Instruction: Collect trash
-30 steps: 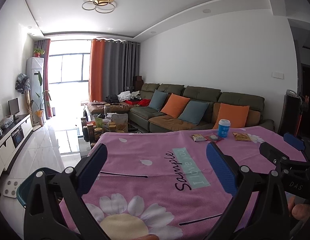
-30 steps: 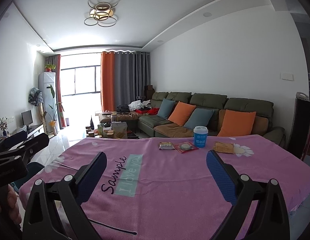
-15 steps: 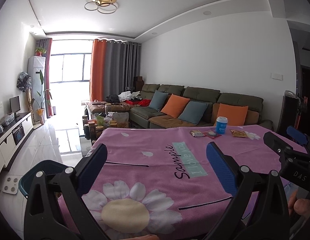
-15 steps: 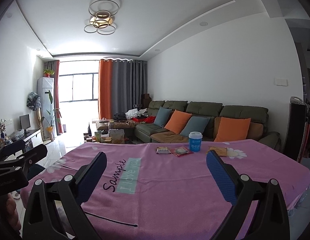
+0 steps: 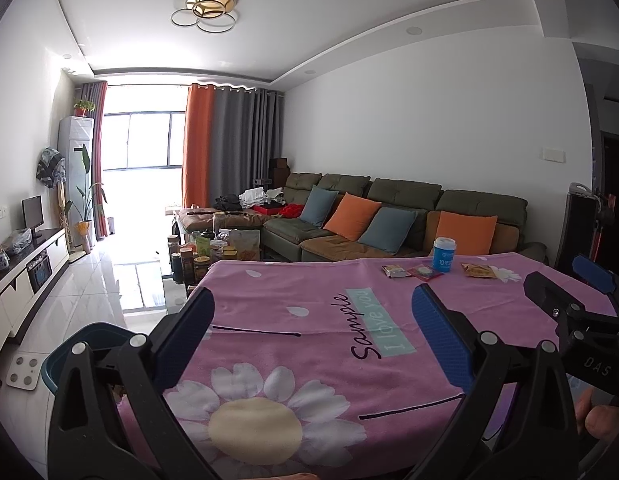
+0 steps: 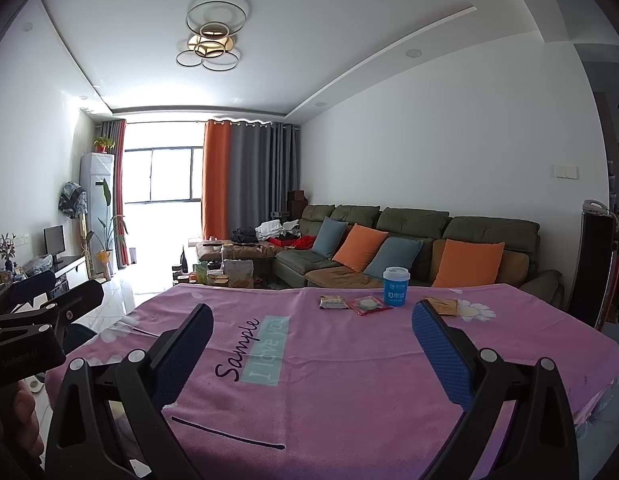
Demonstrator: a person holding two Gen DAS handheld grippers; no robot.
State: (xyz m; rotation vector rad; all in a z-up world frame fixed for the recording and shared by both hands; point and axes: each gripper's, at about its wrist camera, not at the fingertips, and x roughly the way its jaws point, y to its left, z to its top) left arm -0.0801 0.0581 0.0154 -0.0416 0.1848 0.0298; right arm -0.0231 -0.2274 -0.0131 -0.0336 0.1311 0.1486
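Observation:
A blue paper cup (image 5: 444, 254) (image 6: 395, 286) stands near the far edge of the pink-clothed table (image 5: 293, 344) (image 6: 333, 360). Around it lie a tan wrapper (image 5: 394, 271) (image 6: 332, 301), a red wrapper (image 5: 425, 271) (image 6: 367, 305) and a yellow wrapper (image 5: 479, 270) (image 6: 443, 305). My left gripper (image 5: 311, 336) hovers open over the table's near left part, nothing between its fingers. My right gripper (image 6: 311, 344) is open over the near middle, also holding nothing. Each gripper shows at the edge of the other's view.
A teal bin (image 5: 87, 344) sits on the floor left of the table. Behind the table runs a green sofa (image 5: 389, 208) with orange and blue cushions. A cluttered coffee table (image 5: 213, 244) and a TV cabinet (image 5: 25, 268) lie further off, with shiny tiled floor between.
Both grippers have pulled back and tilted up over the last second, so the trash looks smaller and farther. Their jaws stayed open.

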